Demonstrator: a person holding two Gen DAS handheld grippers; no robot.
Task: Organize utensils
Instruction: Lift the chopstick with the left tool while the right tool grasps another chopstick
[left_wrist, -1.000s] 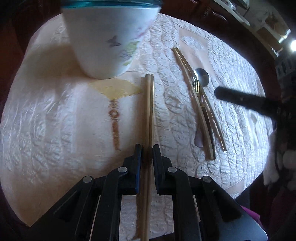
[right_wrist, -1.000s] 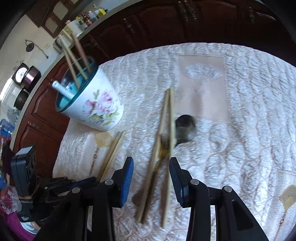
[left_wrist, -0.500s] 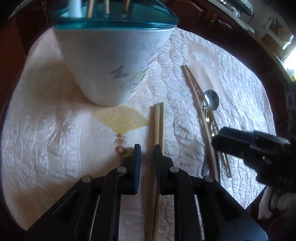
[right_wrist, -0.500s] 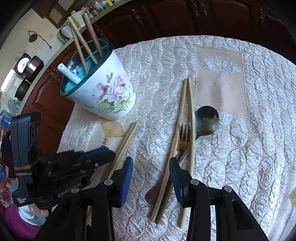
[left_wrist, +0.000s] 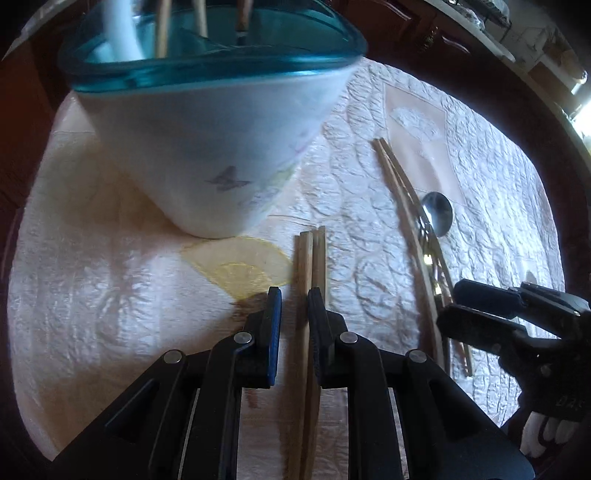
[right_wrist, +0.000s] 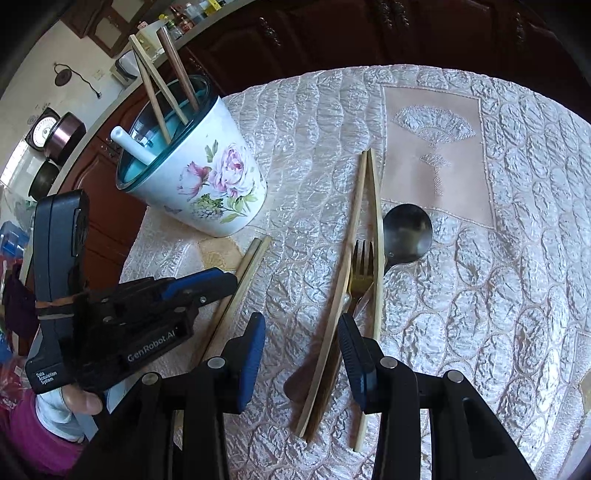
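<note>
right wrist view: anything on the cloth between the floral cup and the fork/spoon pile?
Yes. In the right wrist view a pair of chopsticks lies on the tablecloth between the cup and the fork; the left gripper is over it.

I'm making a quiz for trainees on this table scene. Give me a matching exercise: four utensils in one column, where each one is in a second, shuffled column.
1. white ceramic spoon
2. gold metal fork
3. round steel spoon
4. short pair of wooden chopsticks

A. between the fingers of the left hand-held gripper
B. standing in the floral cup
C. rightmost on the cloth in the right wrist view
D. between two long bamboo chopsticks

Pairs: 1-B, 2-D, 3-C, 4-A
</note>
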